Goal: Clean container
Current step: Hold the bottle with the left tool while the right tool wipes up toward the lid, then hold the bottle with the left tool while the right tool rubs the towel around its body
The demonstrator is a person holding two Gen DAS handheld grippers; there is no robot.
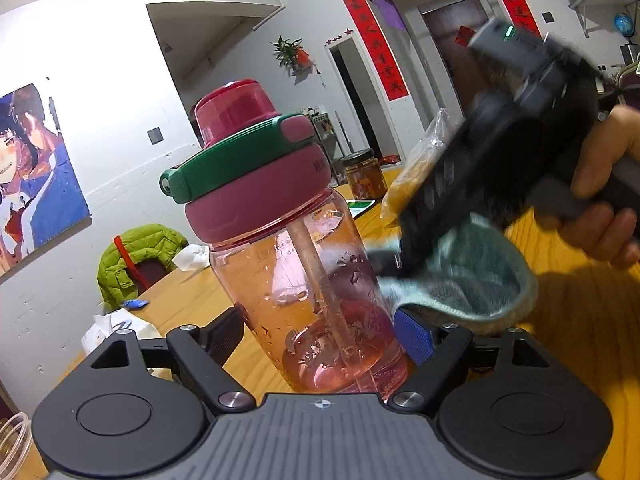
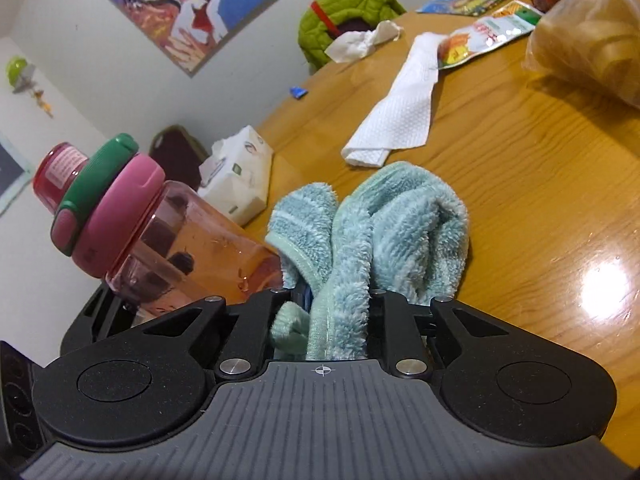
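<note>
Left wrist view is showing the left gripper (image 1: 320,344) closing its two black fingers on the lower body of one translucent pink plastic water bottle (image 1: 316,304), which is leaning tilted above the glossy wooden table (image 1: 580,320). The bottle is carrying a broad matte pink screw collar, a ribbed green carry ring and a rounded red cap, with a pale straw running down inside and water droplets clinging to the smooth wall. The right gripper (image 1: 390,264), blurred here and held in a bare hand (image 1: 600,208), is pressing one fluffy light-teal terry cloth (image 1: 464,284) against the bottle's right side. Right wrist view is showing the right gripper (image 2: 330,312) clamping its jaws nearly together on a bunched fold of that same cloth (image 2: 380,232), whose looped pile is billowing out ahead in soft lobes and touching the bottle (image 2: 188,248) at the left. Farther off on the table are lying one dimpled white paper towel (image 2: 400,120), one crumpled white tissue (image 2: 360,42), one soft white tissue pack (image 2: 236,184), two printed snack packets (image 2: 484,34) and one crinkled clear plastic bag of food (image 2: 592,36). One glass jar with a dark lid (image 1: 364,176) is standing behind the bottle.
</note>
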